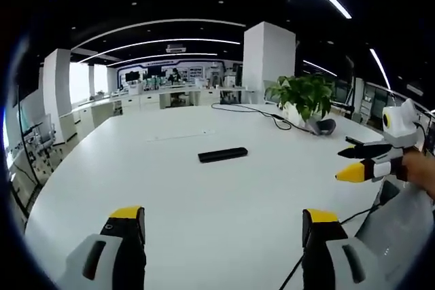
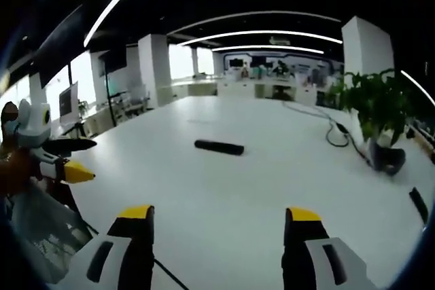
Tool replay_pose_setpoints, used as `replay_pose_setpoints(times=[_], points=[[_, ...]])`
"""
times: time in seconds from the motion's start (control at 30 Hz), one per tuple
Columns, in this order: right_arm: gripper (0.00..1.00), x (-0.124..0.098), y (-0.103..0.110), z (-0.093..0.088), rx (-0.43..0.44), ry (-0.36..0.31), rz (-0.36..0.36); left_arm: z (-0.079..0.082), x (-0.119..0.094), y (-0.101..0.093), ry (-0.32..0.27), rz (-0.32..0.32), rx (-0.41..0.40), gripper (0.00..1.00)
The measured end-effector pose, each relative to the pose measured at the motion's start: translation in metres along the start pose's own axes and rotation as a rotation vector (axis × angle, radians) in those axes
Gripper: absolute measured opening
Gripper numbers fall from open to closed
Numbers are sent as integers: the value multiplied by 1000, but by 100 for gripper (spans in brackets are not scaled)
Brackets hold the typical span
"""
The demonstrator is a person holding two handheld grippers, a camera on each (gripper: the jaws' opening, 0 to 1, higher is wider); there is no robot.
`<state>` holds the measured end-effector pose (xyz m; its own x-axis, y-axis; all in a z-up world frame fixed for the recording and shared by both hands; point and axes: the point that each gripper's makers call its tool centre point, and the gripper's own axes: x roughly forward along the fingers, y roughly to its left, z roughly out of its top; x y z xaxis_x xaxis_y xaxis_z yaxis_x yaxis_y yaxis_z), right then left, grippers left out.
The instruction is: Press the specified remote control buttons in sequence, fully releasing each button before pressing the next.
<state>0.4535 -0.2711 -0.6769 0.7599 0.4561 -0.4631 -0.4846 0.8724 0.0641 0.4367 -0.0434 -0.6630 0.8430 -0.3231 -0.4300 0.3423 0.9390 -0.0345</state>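
While the remote control (image 1: 222,155) lies on the desk (image 1: 204,208) well ahead of both spread, empty grippers, left gripper (image 1: 224,225) and right gripper (image 2: 217,225), approach slowly, then close one gripper to press squarely.

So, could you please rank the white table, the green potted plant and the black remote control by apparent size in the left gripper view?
1. White table
2. Green potted plant, though it stands farther off
3. Black remote control
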Motion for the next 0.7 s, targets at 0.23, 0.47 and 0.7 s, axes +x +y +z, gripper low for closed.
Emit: replay_pose_setpoints(times=[0.23,0.47,0.7], points=[[81,3,-7,16,-12,-26,-10,10,8,3,-17,-5,15,100],[82,12,-9,25,-42,-26,1,20,19,5,-22,-26,60,100],[81,24,-15,36,-62,-28,13,31,34,15,-29,-40,97,100]])
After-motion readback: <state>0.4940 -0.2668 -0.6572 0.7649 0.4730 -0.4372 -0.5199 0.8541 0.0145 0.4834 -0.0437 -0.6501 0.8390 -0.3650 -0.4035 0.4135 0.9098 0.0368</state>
